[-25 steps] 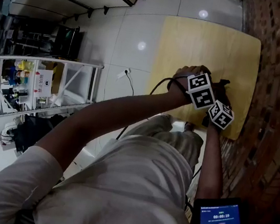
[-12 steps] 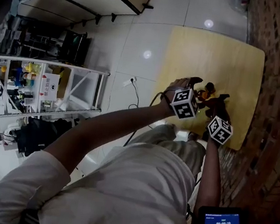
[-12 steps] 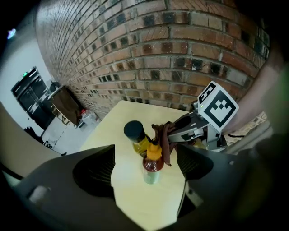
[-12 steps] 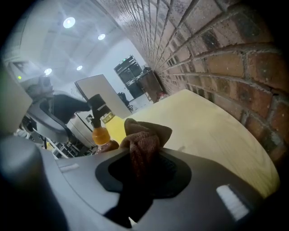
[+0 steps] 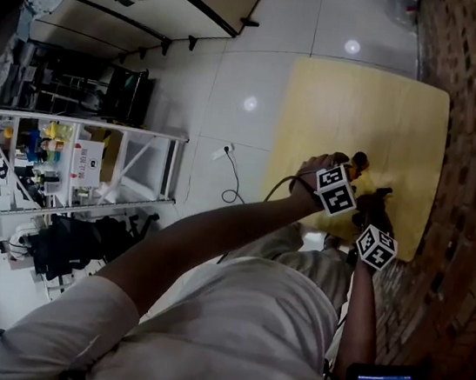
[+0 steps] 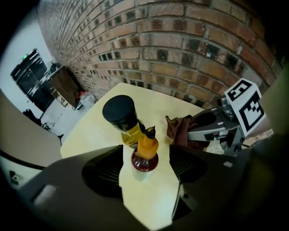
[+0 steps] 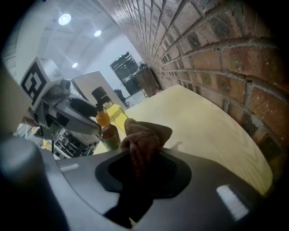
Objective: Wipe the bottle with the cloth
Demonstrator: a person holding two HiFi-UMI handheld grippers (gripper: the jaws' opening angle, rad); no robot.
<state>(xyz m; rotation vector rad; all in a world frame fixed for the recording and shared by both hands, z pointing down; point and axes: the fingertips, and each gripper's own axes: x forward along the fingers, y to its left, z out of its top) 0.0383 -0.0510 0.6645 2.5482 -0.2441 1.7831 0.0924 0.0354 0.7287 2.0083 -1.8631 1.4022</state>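
The left gripper (image 6: 146,173), jaws apart and just now closing in, straddles the small orange-capped bottle (image 6: 145,155) at the centre of its view, the pads seemingly not yet on its sides. The right gripper (image 7: 143,155) is clamped on the brown cloth (image 7: 145,135), bunched at lower centre of its own view. The grip looks best taken square on the body, below the cap, so the bottle does not tip against the black-capped yellow bottle (image 6: 121,119) just behind it on the table (image 6: 86,135), with the cloth near at that frame's right.
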